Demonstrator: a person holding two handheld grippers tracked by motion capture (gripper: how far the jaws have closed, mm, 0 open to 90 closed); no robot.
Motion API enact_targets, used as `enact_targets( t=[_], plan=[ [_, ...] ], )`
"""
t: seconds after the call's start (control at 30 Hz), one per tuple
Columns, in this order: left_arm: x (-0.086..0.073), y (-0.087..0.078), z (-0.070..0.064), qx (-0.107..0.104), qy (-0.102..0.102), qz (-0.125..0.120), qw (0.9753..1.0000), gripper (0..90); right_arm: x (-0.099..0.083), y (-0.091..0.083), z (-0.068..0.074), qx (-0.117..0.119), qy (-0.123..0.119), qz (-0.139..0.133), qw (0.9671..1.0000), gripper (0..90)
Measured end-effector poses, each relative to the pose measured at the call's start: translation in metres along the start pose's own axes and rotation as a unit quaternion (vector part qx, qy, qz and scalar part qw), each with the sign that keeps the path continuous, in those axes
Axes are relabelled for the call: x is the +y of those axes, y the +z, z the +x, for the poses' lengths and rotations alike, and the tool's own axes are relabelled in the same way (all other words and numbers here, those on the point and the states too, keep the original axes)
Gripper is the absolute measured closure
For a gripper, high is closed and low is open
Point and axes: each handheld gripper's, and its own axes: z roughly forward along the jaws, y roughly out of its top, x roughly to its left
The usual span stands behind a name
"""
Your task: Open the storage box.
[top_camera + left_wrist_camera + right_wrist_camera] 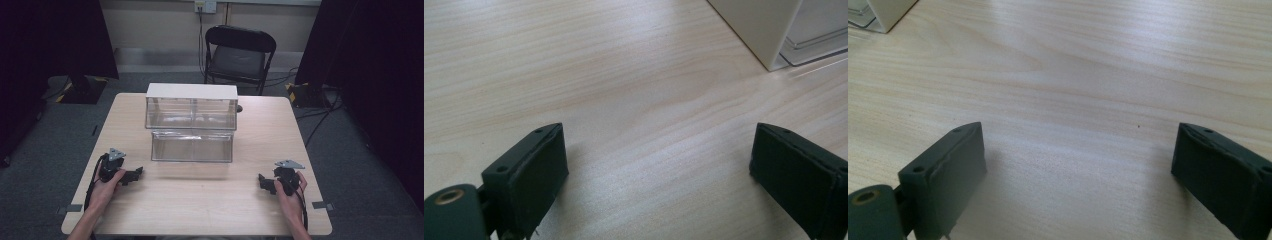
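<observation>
A clear plastic drawer unit with a white top (pixel 191 110) stands at the middle of the wooden table (pixel 260 145); its lower drawer (pixel 192 146) is pulled out toward me. My left gripper (pixel 136 173) rests on the table at front left, held by a hand, open with nothing between its jaws. My right gripper (pixel 263 181) rests at front right, likewise open and empty. In the left gripper view the gripper (pixel 659 170) faces bare wood, with the unit's white corner (pixel 764 30) at upper right. The right gripper (pixel 1078 170) faces bare wood, the unit's corner (pixel 888 12) at upper left.
A black folding chair (pixel 239 50) stands behind the table. Dark curtains hang at both sides, and cables lie on the grey floor at the right (pixel 320 115). Tape marks sit near the table's front corners (pixel 74 207).
</observation>
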Motion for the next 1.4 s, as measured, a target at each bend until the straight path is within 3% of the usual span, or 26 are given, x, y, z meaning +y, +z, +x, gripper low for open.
enact_targets(
  t=[0.37, 0.47, 0.57, 0.67, 1.03, 1.4],
  plan=[
    [0.0, 0.0, 0.0, 0.0, 0.0, 0.0, 1.0, 7.8, 0.001, 0.0, 0.0, -0.001, 0.001, 0.002, 1.0, 6.2],
    [0.0, 0.0, 0.0, 0.0, 0.0, 0.0, 1.0, 7.7, 0.004, -0.002, 0.004, 0.005, -0.001, 0.002, 1.0, 18.2],
    [0.0, 0.0, 0.0, 0.0, -0.001, 0.0, 1.0, 7.7, 0.008, -0.005, 0.006, 0.013, -0.004, -0.004, 0.9999, 13.2],
    [0.0, 0.0, 0.0, 0.0, 0.0, 0.0, 1.0, 7.7, 0.012, -0.012, 0.013, 0.04, -0.006, -0.016, 0.9991, 14.2],
    [0.0, 0.0, 0.0, 0.0, 0.0, 0.0, 1.0, 7.7, 0.025, -0.024, 0.03, 0.081, -0.012, -0.051, 0.9954, 14.2],
    [0.0, 0.0, 0.0, 0.0, 0.0, 0.0, 1.0, 7.7, 0.044, -0.034, 0.048, 0.129, -0.024, -0.076, 0.9884, 14.1]
  ],
)
